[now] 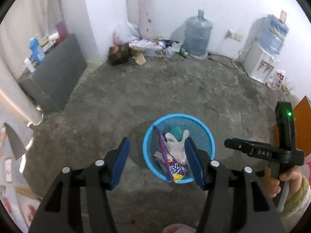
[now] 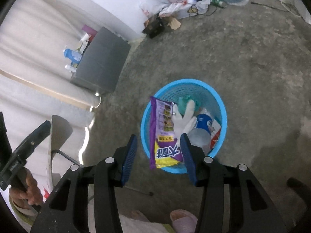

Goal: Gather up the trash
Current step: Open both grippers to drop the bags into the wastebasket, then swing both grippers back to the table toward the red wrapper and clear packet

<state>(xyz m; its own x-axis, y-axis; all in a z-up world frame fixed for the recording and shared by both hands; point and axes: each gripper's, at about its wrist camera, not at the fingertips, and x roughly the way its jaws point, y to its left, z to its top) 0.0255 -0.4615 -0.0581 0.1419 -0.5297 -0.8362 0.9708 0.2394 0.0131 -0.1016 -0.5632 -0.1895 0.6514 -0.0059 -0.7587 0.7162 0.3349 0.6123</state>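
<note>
A blue mesh basket stands on the concrete floor. Inside it lie a purple snack packet, a white glove, a green scrap and a blue-and-white wrapper. My left gripper hovers above the basket's left side, open, with nothing between its blue pads. My right gripper is also open and empty, above the basket's near-left rim. In the left wrist view the right gripper shows side-on at the right, held by a hand.
A grey cabinet with bottles on top stands at the left. Bags and litter lie by the far wall beside a water jug and a dispenser. A slippered foot is near the bottom edge.
</note>
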